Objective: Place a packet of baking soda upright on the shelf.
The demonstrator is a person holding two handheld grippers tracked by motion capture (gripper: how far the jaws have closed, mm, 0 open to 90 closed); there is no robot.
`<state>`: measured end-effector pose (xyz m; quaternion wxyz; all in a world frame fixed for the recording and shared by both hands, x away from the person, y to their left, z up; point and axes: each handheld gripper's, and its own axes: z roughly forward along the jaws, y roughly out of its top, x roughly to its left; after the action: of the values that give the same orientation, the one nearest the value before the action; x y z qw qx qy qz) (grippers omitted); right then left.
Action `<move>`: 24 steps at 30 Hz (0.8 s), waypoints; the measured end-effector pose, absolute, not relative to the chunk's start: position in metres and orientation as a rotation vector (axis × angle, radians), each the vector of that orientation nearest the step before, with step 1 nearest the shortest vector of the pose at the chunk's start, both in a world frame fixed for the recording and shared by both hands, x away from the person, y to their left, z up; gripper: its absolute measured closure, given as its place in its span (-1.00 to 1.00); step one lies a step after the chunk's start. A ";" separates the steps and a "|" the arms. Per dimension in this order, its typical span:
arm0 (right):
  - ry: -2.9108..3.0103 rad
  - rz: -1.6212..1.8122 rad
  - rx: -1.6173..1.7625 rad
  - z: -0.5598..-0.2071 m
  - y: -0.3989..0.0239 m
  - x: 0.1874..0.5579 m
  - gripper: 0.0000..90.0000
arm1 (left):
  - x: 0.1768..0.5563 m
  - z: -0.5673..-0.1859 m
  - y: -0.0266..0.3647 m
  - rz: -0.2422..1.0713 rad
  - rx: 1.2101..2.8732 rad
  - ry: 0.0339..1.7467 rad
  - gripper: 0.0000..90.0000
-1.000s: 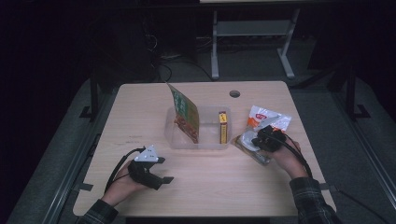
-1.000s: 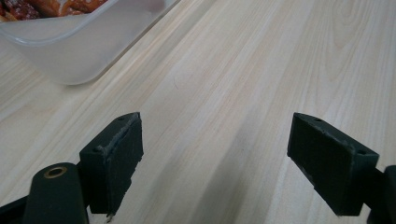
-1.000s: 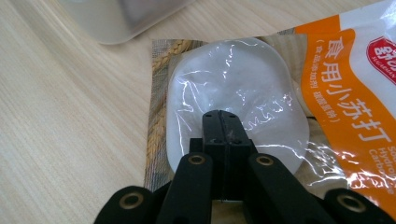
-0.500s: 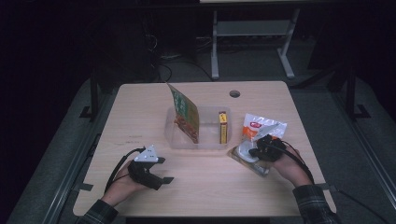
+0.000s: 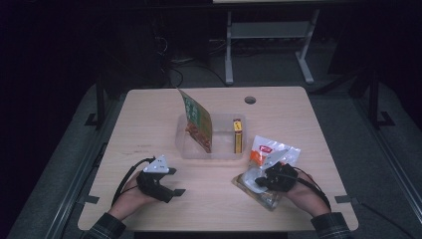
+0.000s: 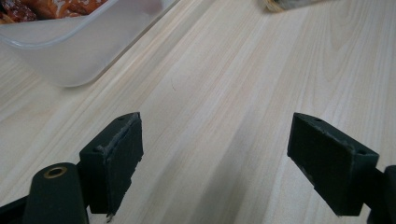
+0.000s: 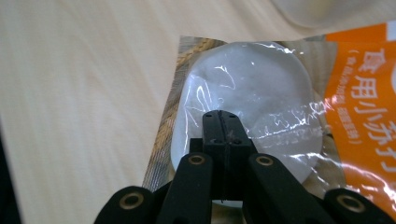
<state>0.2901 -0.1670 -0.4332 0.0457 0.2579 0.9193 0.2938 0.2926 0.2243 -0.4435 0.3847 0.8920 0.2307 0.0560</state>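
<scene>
At the table's near right, the right claw (image 5: 271,175) is clamped shut on the clear snack packet (image 5: 266,169), whose long axis runs far-right toward the plastic tray (image 5: 209,152) corner.

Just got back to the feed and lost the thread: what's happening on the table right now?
A person works at a light wooden table with a gripper in each hand. The right gripper is shut, its jaws together on the clear-and-orange plastic snack packet with a round white cake inside, near the table's front right. The left gripper rests open on bare wood, holding nothing. In the middle stands a clear plastic tub with a green-and-red food pouch leaning upright in it and a slim yellow box lying inside.
</scene>
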 end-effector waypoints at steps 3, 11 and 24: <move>2.838 0.923 0.743 -0.434 -0.158 0.285 1.00 | 0.293 -0.444 0.224 0.141 2.275 0.586 -0.60; 2.880 0.966 0.593 -0.436 -0.128 0.275 1.00 | 0.292 -0.444 0.223 0.135 2.275 0.582 -0.60; 2.922 1.028 0.406 -0.437 -0.066 0.257 1.00 | 0.292 -0.443 0.221 0.131 2.282 0.562 -0.60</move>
<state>0.2570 -0.0657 -0.4374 0.0085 0.1300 0.9353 0.3290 0.2923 0.2214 -0.4433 0.3840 0.8952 0.2205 0.0512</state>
